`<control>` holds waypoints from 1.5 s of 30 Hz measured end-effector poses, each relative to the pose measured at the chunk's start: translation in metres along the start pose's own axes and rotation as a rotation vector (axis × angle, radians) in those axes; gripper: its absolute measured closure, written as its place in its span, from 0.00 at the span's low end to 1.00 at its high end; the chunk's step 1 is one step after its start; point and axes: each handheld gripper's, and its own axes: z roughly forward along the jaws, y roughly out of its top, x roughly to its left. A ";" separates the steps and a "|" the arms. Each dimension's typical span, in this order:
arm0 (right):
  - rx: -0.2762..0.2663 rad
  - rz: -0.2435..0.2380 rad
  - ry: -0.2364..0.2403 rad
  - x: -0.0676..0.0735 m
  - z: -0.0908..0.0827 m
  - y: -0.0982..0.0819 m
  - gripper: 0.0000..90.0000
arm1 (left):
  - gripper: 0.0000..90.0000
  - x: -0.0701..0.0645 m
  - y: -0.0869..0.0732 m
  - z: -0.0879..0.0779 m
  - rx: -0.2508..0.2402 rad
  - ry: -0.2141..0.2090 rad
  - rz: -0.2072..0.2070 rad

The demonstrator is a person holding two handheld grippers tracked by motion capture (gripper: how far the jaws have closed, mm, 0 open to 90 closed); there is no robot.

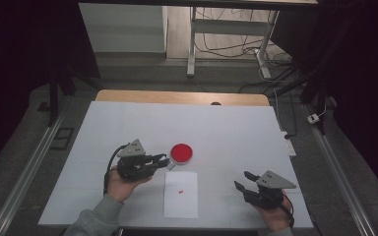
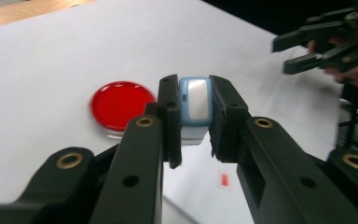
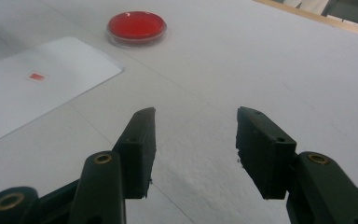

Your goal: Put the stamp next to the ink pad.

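I see matt black plastic jaws with brass-coloured rivets on my left gripper (image 2: 195, 116), pinching a smooth light-blue plastic block (image 2: 195, 105) with a glossy silvery face; at its nine o'clock, a glossy red dish (image 2: 121, 105); matt white paper (image 3: 32, 84); faintly grainy table cover (image 3: 270, 60).

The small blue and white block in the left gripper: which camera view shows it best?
The left gripper view: the block sits close and sharp, clamped between the left gripper jaws. The high view shows it as a tiny pale spot beside the red dish.
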 end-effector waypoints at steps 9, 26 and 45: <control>0.009 0.022 -0.012 -0.007 0.000 -0.004 0.52 | 0.84 0.018 -0.005 0.005 0.041 0.076 -0.035; 0.038 0.026 0.005 -0.007 0.005 -0.004 0.52 | 0.84 0.042 -0.018 0.035 0.183 0.204 -0.035; 0.049 0.025 0.012 -0.006 0.007 -0.004 0.52 | 0.81 0.042 -0.019 0.050 0.232 0.220 -0.005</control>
